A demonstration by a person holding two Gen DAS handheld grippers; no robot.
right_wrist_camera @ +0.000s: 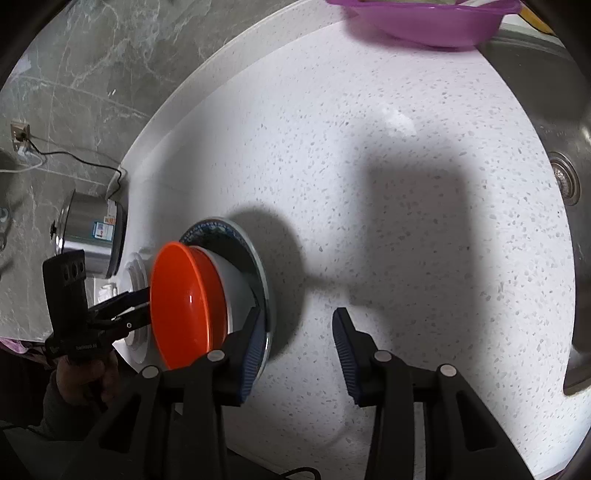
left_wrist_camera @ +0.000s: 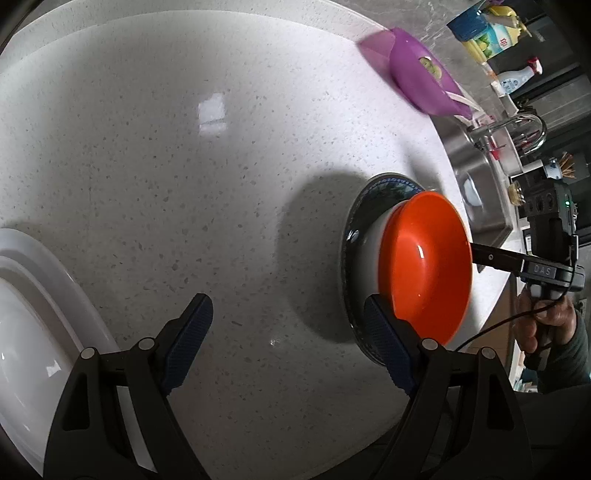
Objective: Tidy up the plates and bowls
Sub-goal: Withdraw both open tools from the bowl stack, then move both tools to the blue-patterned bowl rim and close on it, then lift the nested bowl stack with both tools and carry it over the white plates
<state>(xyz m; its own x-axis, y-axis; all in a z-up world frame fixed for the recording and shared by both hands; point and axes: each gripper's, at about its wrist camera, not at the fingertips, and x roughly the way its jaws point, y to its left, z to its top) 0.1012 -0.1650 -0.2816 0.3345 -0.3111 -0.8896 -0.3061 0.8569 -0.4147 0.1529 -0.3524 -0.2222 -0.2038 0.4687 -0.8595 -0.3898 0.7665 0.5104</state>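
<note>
Stack: an orange bowl (left_wrist_camera: 424, 266) sits nested in a white bowl (left_wrist_camera: 369, 247), and both rest on a dark plate with a blue patterned rim (left_wrist_camera: 391, 184) — all on the speckled white surface (left_wrist_camera: 184, 184), near the edge beside the sink (left_wrist_camera: 476, 173).
Left hand-held gripper (left_wrist_camera: 284, 332): released, jaws spread wide above the surface; its right finger lies just beside the stack's rim, though contact cannot be made out.
Right hand-held gripper (right_wrist_camera: 295, 347): also released, jaws wide apart; its left finger overlaps the plate's edge in the right wrist view, with no clear grip on anything.
White dish (left_wrist_camera: 33, 306): a large pale plate at the lower left of the left wrist view, well apart from the stack.
Purple basin (right_wrist_camera: 424, 22): at the far edge of the surface, next to the sink.
Steel pot (right_wrist_camera: 92, 236): beyond the stack in the right wrist view — against the grey marbled wall (right_wrist_camera: 74, 74).
</note>
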